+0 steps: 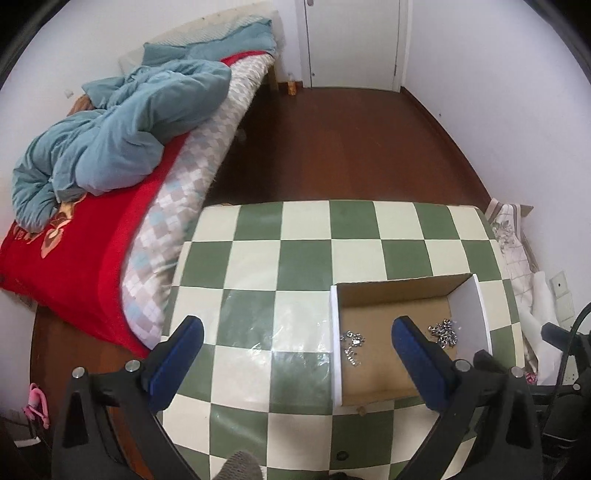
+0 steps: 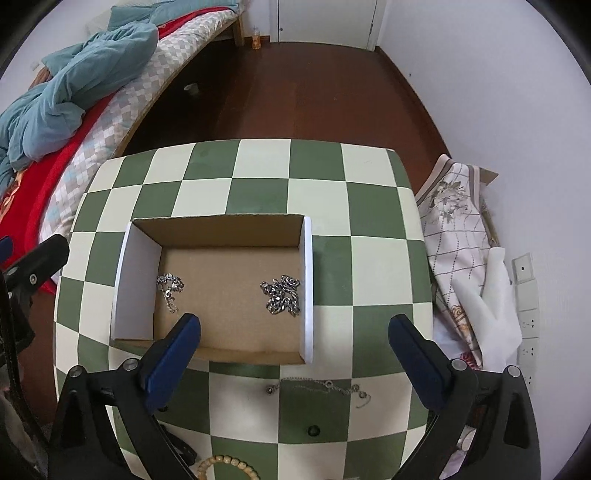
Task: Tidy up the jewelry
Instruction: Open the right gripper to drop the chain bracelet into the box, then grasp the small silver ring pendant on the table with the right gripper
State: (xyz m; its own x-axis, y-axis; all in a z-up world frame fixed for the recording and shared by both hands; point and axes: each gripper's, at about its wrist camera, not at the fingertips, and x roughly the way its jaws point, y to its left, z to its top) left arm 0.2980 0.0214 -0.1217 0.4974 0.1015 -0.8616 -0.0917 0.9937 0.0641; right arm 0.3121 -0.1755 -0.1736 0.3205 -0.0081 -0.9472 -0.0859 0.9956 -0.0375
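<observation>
An open cardboard box with white side walls sits on the green-and-cream checkered table. Inside lie a thin silver chain at the left and a heavier silver chain pile at the right; both show in the left wrist view, the thin chain and the pile. A fine chain with small beads lies on the table in front of the box. A wooden bead bracelet lies at the near edge. My right gripper is open and empty above the box's front. My left gripper is open and empty, left of the box.
A bed with a red cover and a blue quilt stands to the left of the table. Folded floral cloth and white foam lie to the right. Brown floor and a white door are beyond.
</observation>
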